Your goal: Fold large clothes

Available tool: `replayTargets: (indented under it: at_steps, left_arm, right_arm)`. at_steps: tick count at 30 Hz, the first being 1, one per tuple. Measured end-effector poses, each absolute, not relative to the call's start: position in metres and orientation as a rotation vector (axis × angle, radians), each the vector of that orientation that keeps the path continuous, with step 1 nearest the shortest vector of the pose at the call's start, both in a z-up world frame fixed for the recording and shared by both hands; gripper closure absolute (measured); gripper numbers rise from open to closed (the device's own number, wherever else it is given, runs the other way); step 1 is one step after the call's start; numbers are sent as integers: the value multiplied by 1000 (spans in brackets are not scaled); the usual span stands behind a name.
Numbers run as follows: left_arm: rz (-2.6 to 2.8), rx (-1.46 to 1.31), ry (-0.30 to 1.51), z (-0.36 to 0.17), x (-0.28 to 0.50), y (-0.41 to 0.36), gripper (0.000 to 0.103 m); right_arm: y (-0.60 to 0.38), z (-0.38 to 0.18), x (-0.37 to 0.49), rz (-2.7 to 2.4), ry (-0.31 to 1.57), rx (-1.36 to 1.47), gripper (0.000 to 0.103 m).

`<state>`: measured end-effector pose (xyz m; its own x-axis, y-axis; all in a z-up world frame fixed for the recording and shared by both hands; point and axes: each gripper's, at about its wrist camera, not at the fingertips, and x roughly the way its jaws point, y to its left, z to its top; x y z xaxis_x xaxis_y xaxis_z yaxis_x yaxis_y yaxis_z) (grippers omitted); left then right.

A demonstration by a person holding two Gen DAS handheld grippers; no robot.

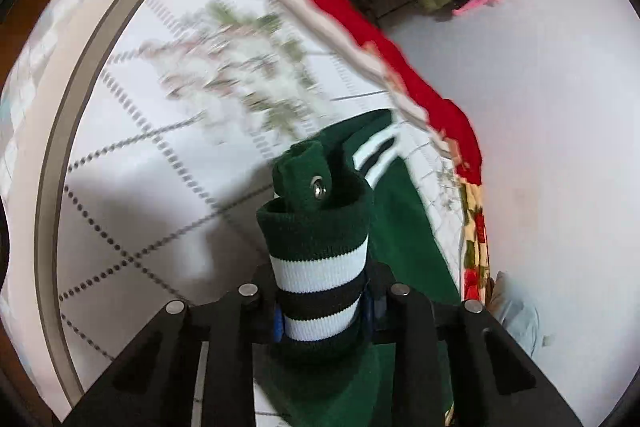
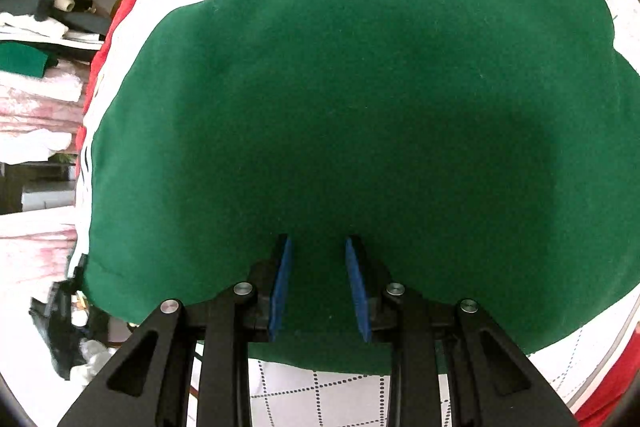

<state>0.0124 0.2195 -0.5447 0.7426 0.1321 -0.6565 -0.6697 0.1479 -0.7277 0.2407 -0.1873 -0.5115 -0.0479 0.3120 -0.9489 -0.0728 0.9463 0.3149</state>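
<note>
A: Where is the garment in each view?

B: In the left wrist view, the green jacket's striped ribbed cuff (image 1: 320,267) stands up at lower centre, pinched between the pads of the left claw (image 1: 322,311). The jaws are narrowed onto the knit, and the snap tab (image 1: 308,171) flops over the top. In the right wrist view, the green jacket (image 2: 360,107) lies spread over the quilted bed cover (image 2: 320,395) and fills most of the frame.

A: What could go wrong?

B: I judge the cuff grip to be shallow. The rib is thick and springy, so a quick pull could let it slide out of the pads. The bed edge with the red blanket (image 1: 360,23) runs down the right of that view, so a dropped sleeve may trail off it.

A: And the right claw (image 2: 318,287)?

B: At lower centre its blue pads (image 2: 280,291) stand part-open with green cloth between them, apparently gathered. I cannot tell whether they actually bite it. If they don't, the fold would drag unevenly.

A: How are the claws posed?

B: The left slants down across the bed. The right points steeply down onto the cloth.
</note>
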Motion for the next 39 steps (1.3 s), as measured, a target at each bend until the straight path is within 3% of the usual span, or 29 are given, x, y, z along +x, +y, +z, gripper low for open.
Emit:
replayTargets:
  at_steps: [4,8,9,10,13,22,26,30,33,35,39]
  left_arm:
    - [560,-1354,559,-577,30,228,53]
    - [595,-1152,667,-558,62,212,47]
    - [617,-1095,693,-552,73,209,50]
    - [640,-1054,708,-546,80,209,75]
    - [663,-988,721,-529,95,215,82]
    - [669,-794,690,-463,81,242,83]
    - [651,-864,756,-493,80,264,80]
    - [651,-956,753,-524,88,273,70]
    - [663,-968,739,-528,89,271,70]
    - [700,-942,720,-522,88,269,81]
    - [748,-814,717,-487,97,264,84]
  right_arm:
    - [-196,-512,241,326,1596,226,73]
    - [-210,-511,246,343,1604,224,73]
    - [-210,-510,247,348,1604,220,73]
    - [-208,-508,248,354,1602,212,73]
    - [-205,-501,256,395,1604,301,73]
    - [-128,-524,297,509,1615,287,76]
    - [-95,-539,304,506,1635,182,76]
    - [-103,-526,308,559,1672,232,74]
    - [-132,-507,304,582,1671,260,61]
    - [-162,-488,297,564,1634,239,53]
    - [-235,-459,287,424,1582,206,31]
